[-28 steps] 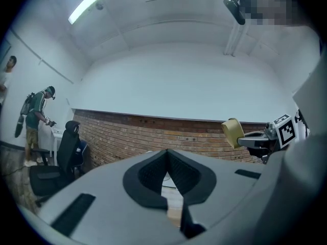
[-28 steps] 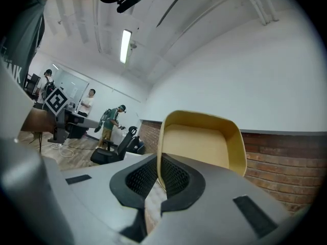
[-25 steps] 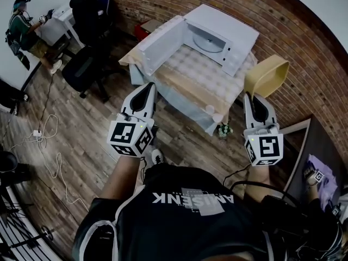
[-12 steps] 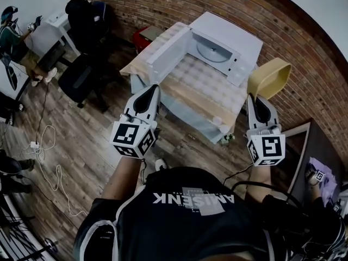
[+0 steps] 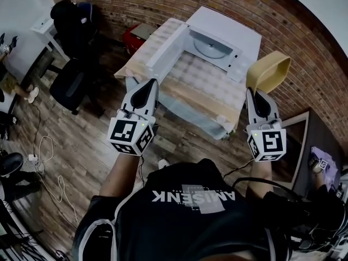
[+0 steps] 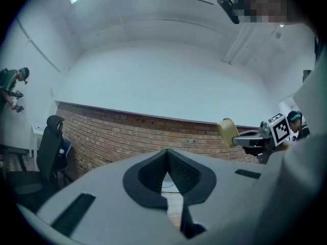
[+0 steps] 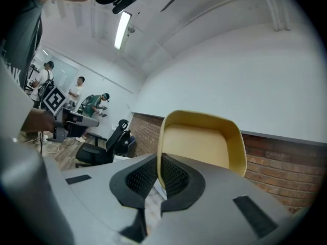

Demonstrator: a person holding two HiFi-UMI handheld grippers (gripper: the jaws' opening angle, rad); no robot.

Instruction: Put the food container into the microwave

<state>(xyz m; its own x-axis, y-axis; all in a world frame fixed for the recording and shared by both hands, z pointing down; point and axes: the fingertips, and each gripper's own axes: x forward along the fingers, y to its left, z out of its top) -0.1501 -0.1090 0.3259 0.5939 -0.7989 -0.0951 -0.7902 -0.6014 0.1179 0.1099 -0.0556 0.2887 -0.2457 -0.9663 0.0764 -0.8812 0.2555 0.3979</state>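
The white microwave [image 5: 225, 29] stands on a padded table [image 5: 198, 88] against the brick wall. Its door [image 5: 163, 45] hangs open to the left and the glass turntable [image 5: 210, 49] shows inside. My right gripper [image 5: 254, 95] is shut on the rim of a yellow food container [image 5: 267, 72], held tilted in the air right of the table. In the right gripper view the container [image 7: 202, 144] stands upright above the right gripper [image 7: 159, 168]. My left gripper [image 5: 148, 87] hovers over the table's near left edge. Its jaws are shut with nothing between them [image 6: 166, 160].
Black office chairs [image 5: 70, 80] and a red box [image 5: 136, 34] stand left of the table. A dark desk [image 5: 299, 145] lies to the right. Cables [image 5: 46, 159] trail over the wooden floor. Several people [image 7: 94, 106] stand far off.
The view has slid left and forward, so the table and microwave sit slightly nearer. Both grippers hold their pose, the yellow container still in the right one.
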